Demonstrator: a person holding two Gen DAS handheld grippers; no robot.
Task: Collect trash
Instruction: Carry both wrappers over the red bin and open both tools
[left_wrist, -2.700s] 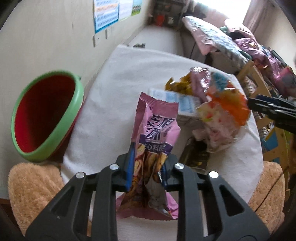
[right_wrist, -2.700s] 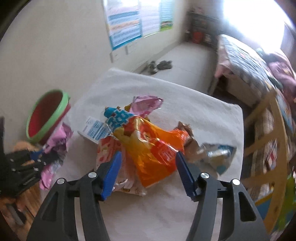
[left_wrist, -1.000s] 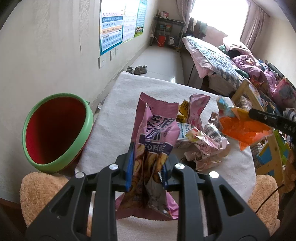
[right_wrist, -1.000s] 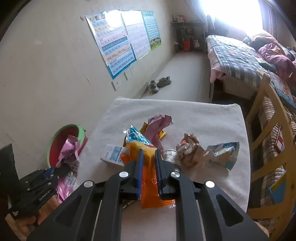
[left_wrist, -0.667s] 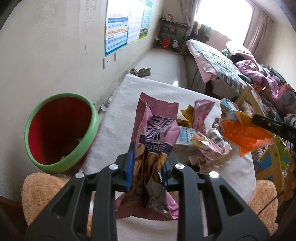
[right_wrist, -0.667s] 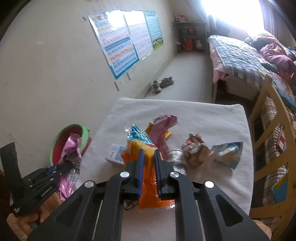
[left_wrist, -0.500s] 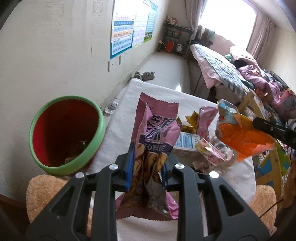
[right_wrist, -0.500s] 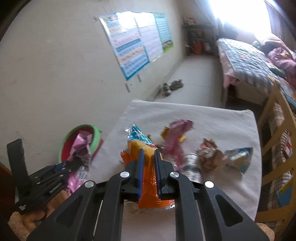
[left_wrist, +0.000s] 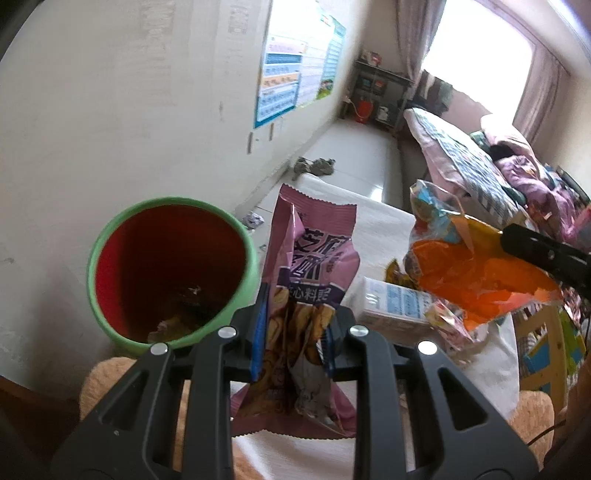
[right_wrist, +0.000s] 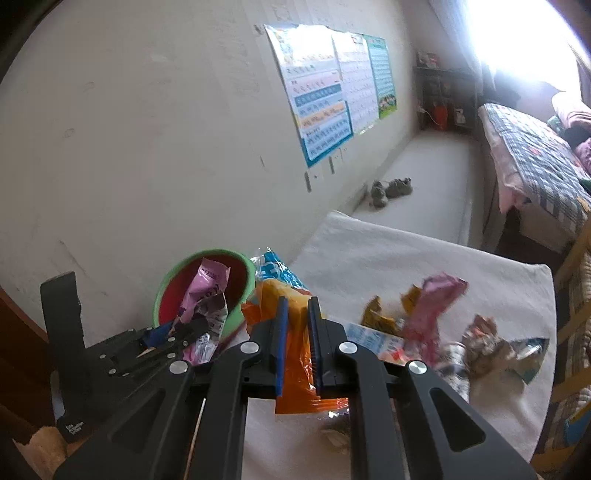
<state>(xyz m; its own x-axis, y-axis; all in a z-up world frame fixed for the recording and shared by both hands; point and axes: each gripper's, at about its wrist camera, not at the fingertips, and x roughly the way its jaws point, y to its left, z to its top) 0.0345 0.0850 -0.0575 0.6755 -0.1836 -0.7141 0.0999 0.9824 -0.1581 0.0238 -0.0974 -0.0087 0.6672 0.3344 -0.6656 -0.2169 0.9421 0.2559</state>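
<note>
My left gripper (left_wrist: 291, 332) is shut on a pink snack wrapper (left_wrist: 310, 266) that stands up between its blue pads, just right of a red bin with a green rim (left_wrist: 166, 273). From the right wrist view the same pink snack wrapper (right_wrist: 208, 291) hangs in front of the bin (right_wrist: 203, 291) mouth, held by the left gripper (right_wrist: 177, 328). My right gripper (right_wrist: 295, 332) is shut on an orange and blue chip bag (right_wrist: 295, 369), which also shows as the orange chip bag (left_wrist: 472, 273) lifted at the right of the left wrist view.
A white-covered table (right_wrist: 406, 258) carries a small white and blue carton (left_wrist: 395, 306), a pink wrapper (right_wrist: 432, 306), a yellow wrapper (right_wrist: 380, 314), crumpled paper (right_wrist: 484, 343) and a blue-white bag (right_wrist: 528, 354). A wall is on the left, wooden chairs (right_wrist: 576, 280) and a bed (right_wrist: 535, 162) on the right.
Both grippers have moved left toward the bin, each keeping its wrapper. The bin mouth now sits closer to the pink wrapper, and the orange bag has lifted off the pile.
</note>
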